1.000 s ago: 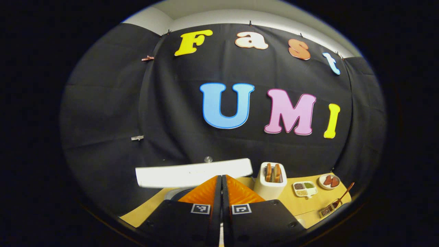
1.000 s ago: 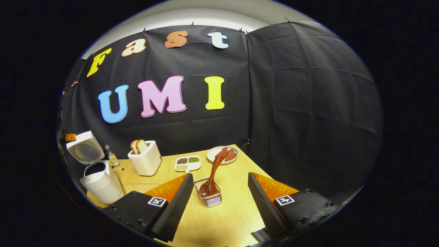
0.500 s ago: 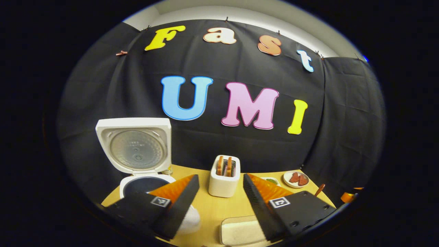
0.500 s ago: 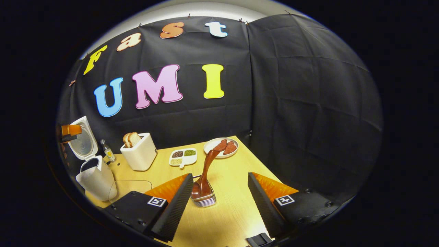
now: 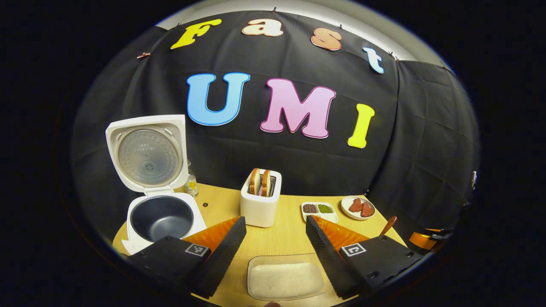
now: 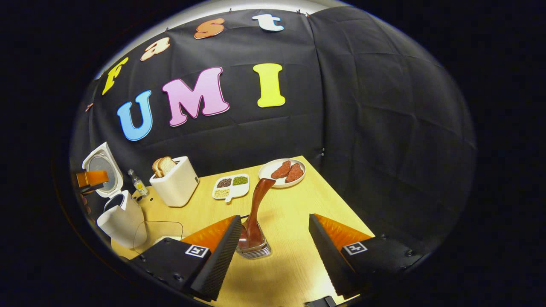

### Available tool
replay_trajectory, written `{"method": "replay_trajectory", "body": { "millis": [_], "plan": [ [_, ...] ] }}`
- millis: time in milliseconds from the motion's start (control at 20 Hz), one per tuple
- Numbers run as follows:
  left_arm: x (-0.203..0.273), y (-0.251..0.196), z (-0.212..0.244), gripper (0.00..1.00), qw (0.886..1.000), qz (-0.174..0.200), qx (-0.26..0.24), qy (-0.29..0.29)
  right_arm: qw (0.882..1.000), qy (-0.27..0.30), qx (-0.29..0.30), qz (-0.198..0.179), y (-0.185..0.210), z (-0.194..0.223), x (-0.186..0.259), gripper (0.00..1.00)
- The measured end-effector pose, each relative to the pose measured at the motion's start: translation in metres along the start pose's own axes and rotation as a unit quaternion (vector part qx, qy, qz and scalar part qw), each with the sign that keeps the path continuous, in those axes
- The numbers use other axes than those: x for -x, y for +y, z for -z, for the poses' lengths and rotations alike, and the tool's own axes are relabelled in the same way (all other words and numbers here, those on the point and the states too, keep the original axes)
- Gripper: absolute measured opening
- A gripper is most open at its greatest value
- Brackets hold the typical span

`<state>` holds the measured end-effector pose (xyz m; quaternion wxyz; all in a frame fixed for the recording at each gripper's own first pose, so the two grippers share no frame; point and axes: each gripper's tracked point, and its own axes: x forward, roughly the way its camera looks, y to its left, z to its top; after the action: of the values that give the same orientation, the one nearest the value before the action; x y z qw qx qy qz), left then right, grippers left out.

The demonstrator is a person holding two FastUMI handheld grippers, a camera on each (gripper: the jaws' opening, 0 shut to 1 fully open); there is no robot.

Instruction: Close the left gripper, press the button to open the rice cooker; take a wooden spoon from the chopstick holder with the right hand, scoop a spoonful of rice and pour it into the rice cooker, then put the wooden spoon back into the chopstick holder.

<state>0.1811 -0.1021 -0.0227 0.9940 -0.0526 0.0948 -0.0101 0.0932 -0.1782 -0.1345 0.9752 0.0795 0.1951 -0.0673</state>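
In the left gripper view the left gripper (image 5: pixel 275 238) sits at the bottom of the frame with its two fingers spread wide apart and nothing between them but bare table (image 5: pixel 277 238). Just below the gap, at the bottom centre, lies a clear tray of white rice (image 5: pixel 285 279). At the left of the frame stands the rice cooker (image 5: pixel 164 217), its lid (image 5: pixel 147 153) swung fully up and its dark inner pot open to view. A small bottle (image 5: pixel 191 184) stands just right of the lid. In the middle of the frame a white toaster (image 5: pixel 260 204) holds two slices of bread, and to its right are a divided dish of grains (image 5: pixel 319 209) and a plate of red slices (image 5: pixel 358 207). In the right gripper view the right gripper (image 6: pixel 273 251) is at the bottom of the frame, fingers also wide apart and holding nothing. The wooden spoon (image 6: pixel 256 209) stands in the chopstick holder (image 6: pixel 253 248) at lower centre, just beside the tip of the finger on the left, its handle leaning up and to the right; whether finger and holder touch is unclear. The open cooker shows at the far left edge of this view.
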Motion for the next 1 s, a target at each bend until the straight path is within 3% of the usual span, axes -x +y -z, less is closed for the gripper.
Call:
{"method": "replay_trajectory", "body": {
  "millis": [350,800,950,1000],
  "plan": [
    [0.016,0.002,0.011,0.96,0.999,-0.033,0.024,0.0,0.994,0.087,-0.058,-0.042,0.002,0.043,-0.052,0.98],
    [0.059,0.028,0.061,0.96,0.994,-0.095,0.027,0.054,0.976,0.132,-0.154,-0.079,0.042,0.048,-0.123,0.99],
    [0.07,0.033,0.074,0.96,0.991,-0.11,0.034,0.065,0.973,0.126,-0.176,-0.076,0.05,0.04,-0.145,0.91],
    [0.073,0.034,0.079,0.96,0.991,-0.113,0.036,0.069,0.973,0.124,-0.182,-0.074,0.051,0.038,-0.154,0.74]
  ]
}}
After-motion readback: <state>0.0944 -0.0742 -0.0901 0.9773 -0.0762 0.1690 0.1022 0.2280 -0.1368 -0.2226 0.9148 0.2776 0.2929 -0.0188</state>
